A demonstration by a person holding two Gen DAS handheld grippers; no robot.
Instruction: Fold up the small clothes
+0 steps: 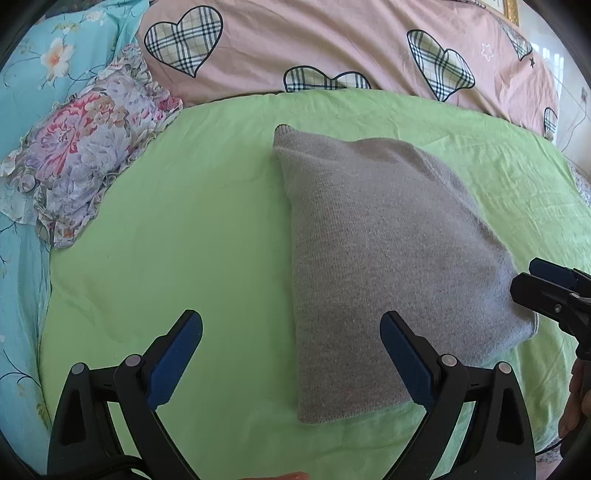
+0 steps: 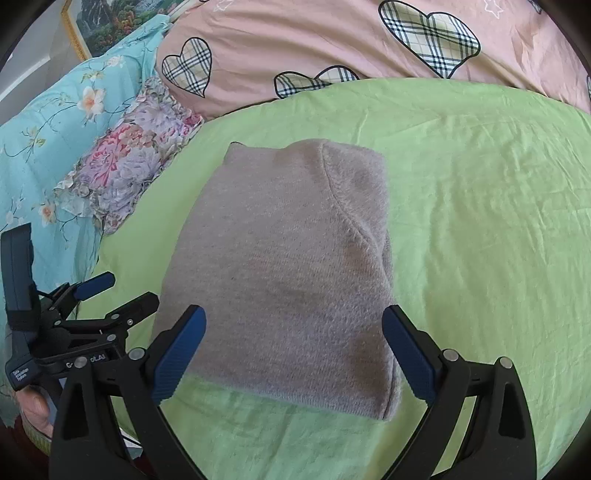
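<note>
A grey knit garment lies folded into a compact rectangle on the green sheet. It also shows in the right wrist view. My left gripper is open and empty, held just in front of the garment's near left corner. My right gripper is open and empty, its jaws spread wide over the garment's near edge without holding it. The right gripper shows at the right edge of the left wrist view, beside the garment's right corner. The left gripper shows at the left of the right wrist view.
A floral ruffled cloth lies at the left edge of the green sheet. A pink quilt with plaid hearts is bunched along the far side. A turquoise floral cover lies to the left. A framed picture is at the far left.
</note>
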